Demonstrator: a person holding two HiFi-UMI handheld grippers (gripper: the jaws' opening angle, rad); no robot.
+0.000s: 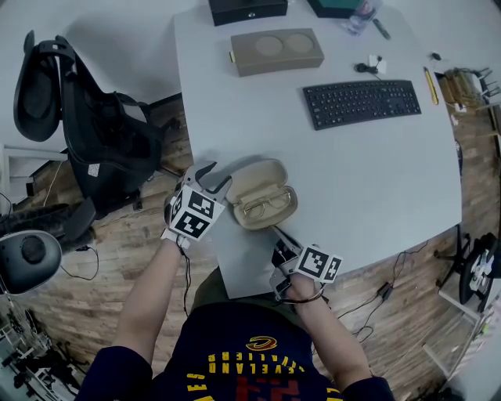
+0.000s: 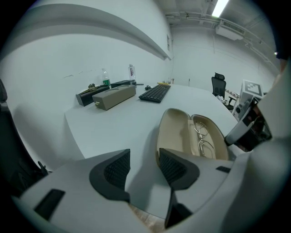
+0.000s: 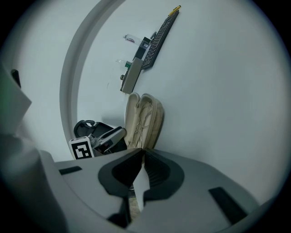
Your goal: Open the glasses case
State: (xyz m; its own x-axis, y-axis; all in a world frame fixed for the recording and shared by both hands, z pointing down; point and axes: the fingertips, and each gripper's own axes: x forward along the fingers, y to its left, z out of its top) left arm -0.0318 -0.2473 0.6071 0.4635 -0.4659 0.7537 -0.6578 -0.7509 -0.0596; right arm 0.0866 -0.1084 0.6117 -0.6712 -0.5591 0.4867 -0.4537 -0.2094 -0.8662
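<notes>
The beige glasses case (image 1: pixel 262 194) lies open on the white table (image 1: pixel 368 180) near its front edge, lid folded back, with thin metal-framed glasses (image 1: pixel 267 208) resting in the lower half. My left gripper (image 1: pixel 213 177) is open just left of the case; in the left gripper view the case (image 2: pixel 191 136) and glasses (image 2: pixel 204 139) lie right of my jaws (image 2: pixel 143 166), with only bare table between the pads. My right gripper (image 1: pixel 280 239) is shut with nothing in it, just in front of the case at the table edge. The right gripper view looks along its jaws (image 3: pixel 142 157) at the case (image 3: pixel 144 120).
Farther back on the table are a black keyboard (image 1: pixel 362 102), a tan box (image 1: pixel 276 51), a black box (image 1: pixel 247 9) and a bottle (image 1: pixel 362 16). A black office chair (image 1: pixel 86 117) stands left of the table on the wooden floor (image 1: pixel 117 251).
</notes>
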